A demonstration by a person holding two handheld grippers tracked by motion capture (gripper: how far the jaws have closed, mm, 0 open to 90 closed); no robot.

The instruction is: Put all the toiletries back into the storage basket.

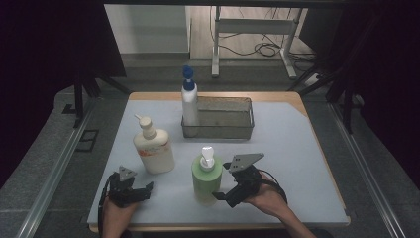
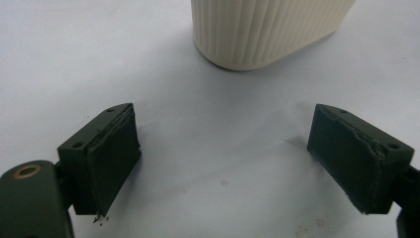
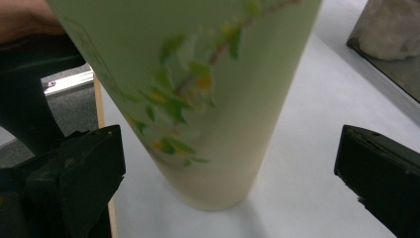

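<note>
Three pump bottles stand on the pale table (image 1: 297, 148). At lower left of the high view, the left gripper (image 1: 143, 191) rests low on the surface, jaws spread wide with nothing between them; in the left gripper view the ribbed base of the cream bottle (image 2: 262, 29) sits ahead of it, well clear of the pads. That cream bottle (image 1: 154, 148) stands left of centre in the high view. At upper centre, a white bottle with a blue pump (image 1: 189, 99) stands at the left end of the grey wire basket (image 1: 233, 131).

Right of centre, low in the frame, the green bottle (image 1: 206, 178) stands upright, and the right gripper (image 1: 223, 196) comes at it from the right, jaws released and straddling the lower body without yet pinching it. The right gripper view shows the bottle's leaf-printed wall (image 3: 198, 99) between the open pads.

This green bottle looks like smooth plastic, likely slippery, slightly squashy and top-heavy with its pump. A grip across the mid-body, square and firm, seems safest.
</note>
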